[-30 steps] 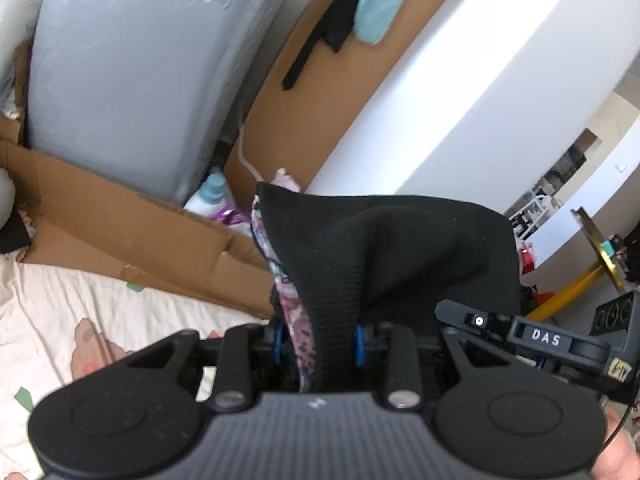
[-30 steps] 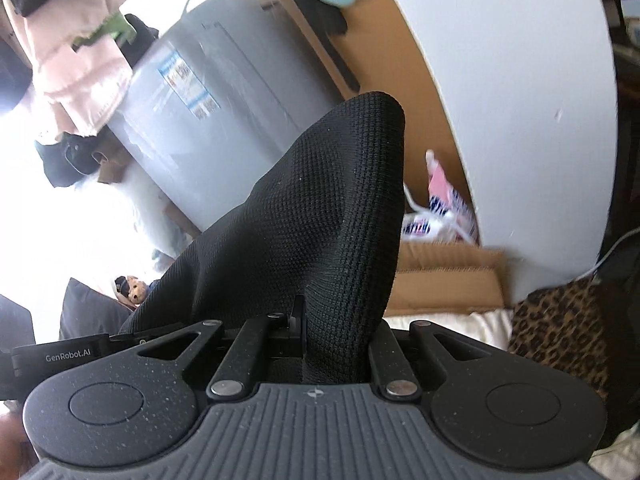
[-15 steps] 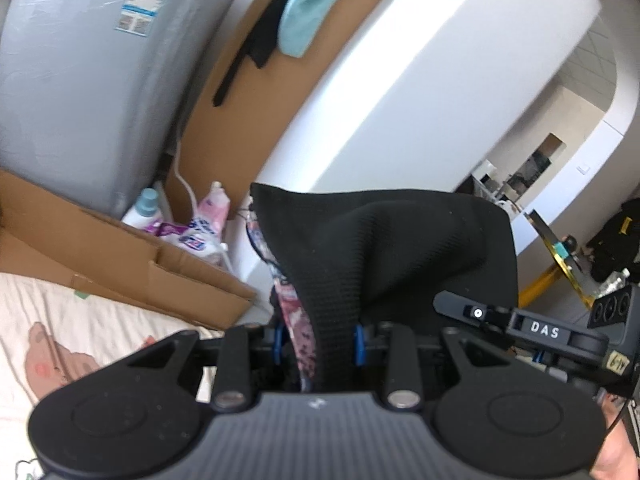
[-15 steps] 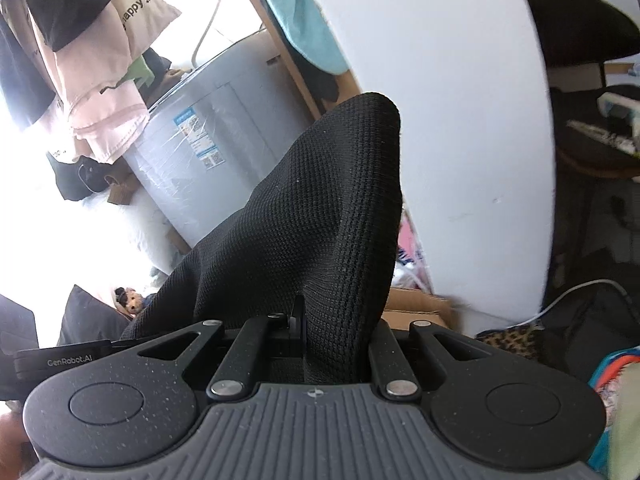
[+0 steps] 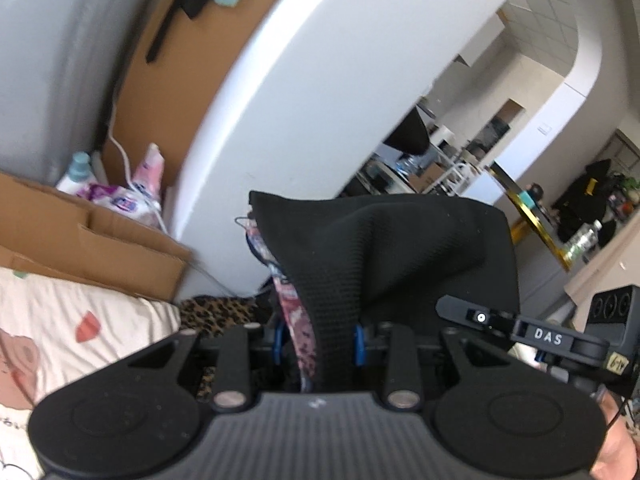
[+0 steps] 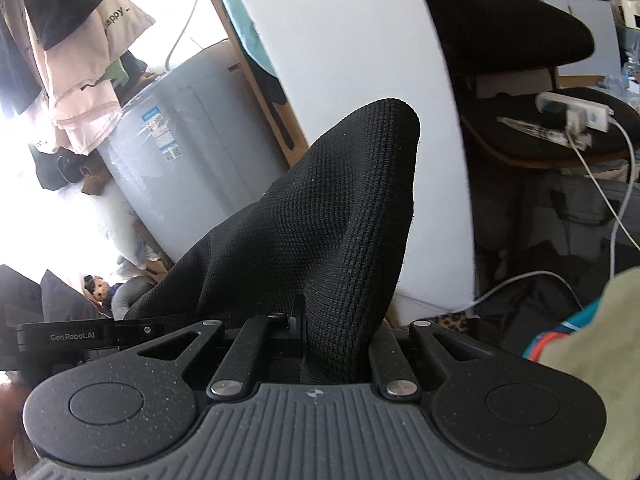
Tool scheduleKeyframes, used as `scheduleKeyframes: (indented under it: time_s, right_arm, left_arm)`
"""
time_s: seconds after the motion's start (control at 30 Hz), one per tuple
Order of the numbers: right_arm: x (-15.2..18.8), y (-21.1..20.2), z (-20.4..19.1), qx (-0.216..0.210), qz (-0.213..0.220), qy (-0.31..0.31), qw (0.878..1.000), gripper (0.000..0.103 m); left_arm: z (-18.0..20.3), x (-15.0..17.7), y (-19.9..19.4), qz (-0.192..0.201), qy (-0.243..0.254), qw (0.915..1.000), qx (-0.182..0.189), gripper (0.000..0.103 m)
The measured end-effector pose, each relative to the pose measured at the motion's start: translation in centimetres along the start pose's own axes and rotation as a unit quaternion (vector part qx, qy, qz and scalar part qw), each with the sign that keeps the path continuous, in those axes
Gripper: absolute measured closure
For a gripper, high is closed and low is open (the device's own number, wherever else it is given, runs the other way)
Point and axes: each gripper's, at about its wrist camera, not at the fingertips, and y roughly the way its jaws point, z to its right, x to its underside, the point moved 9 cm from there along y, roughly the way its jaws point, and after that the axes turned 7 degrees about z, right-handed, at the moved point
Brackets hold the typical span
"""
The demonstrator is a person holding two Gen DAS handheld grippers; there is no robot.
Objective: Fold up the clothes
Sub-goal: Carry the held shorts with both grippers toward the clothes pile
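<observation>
Cluttered room: white curved wall [image 5: 304, 92] ahead, cardboard box [image 5: 92, 240] and bed sheet w/ cartoon print [image 5: 60, 340] low left, grey appliance [image 6: 192, 152] and hanging clothes [image 6: 68, 52] beyond, office chair [image 6: 520, 60] w/ power strip [image 6: 576, 114] off right.

Left gripper [image 5: 318, 344]: jaws nearly shut, pinched on black knit garment [image 5: 380, 256], w/ a strip of pink patterned fabric [image 5: 290, 308] caught in same pinch, blue pads just showing either side. Right gripper [image 6: 320, 340]: jaws likewise closed tight on another part of the black knit [image 6: 320, 216], cloth rising in a peak above the fingers. Garment held up in the air between both, clear of the bed; lower part out of view, so can't tell how much hangs or whether any fold is in it yet.

Risks, as judgement:
- Uneven grips: bunched cloth in each pinch, not a clean edge or corner, so likely a skewed fold once laid down.
- Patterned strip slipping out of left pinch, or dragging along and ending up inside the fold.
- Knit stretchy and heavy, prone to creeping through pads if pulled taut or swung.
- Hanging part snagging on box edge or on charger cable [image 6: 600, 184] nearby.
- Laying down blind: sheet barely in view, easy to land partly off the bed edge.
</observation>
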Motion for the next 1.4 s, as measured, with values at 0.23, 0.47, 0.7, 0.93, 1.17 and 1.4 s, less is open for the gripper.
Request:
scheduleKeyframes:
  time_s: [0.23,0.47,0.7,0.93,1.17,1.4]
  right_arm:
    - [4.0,0.5,3.1,0.021,-0.003,0.004,1.000,0.096]
    - [8.5,2.2,5.7,0.038,-0.015,0.009,0.999,0.095]
    - [13.0,5.0,8.7,0.063,-0.033,0.020,0.997,0.095]
    - [17.3,8.0,11.1,0.078,-0.056,0.055,0.994,0.095]
    - [19.6,10.7,12.6,0.091,-0.062,0.050,0.993,0.095]
    - [20.3,14.2,15.6,0.100,-0.071,0.057,0.991,0.095]
  left_arm:
    - [-1.1,3.7,2.8,-0.025,0.015,0.9995,0.014,0.070]
    - [-2.8,7.7,4.6,-0.051,0.018,0.9981,0.028,0.070]
    - [-5.8,12.3,8.2,-0.078,-0.007,0.9963,0.035,0.070]
    - [-9.3,15.8,11.2,-0.090,-0.031,0.9946,0.041,0.070]
    - [-11.6,17.7,14.1,-0.087,-0.049,0.9939,0.046,0.070]
    - [-13.6,18.5,17.7,-0.083,-0.069,0.9931,0.046,0.070]
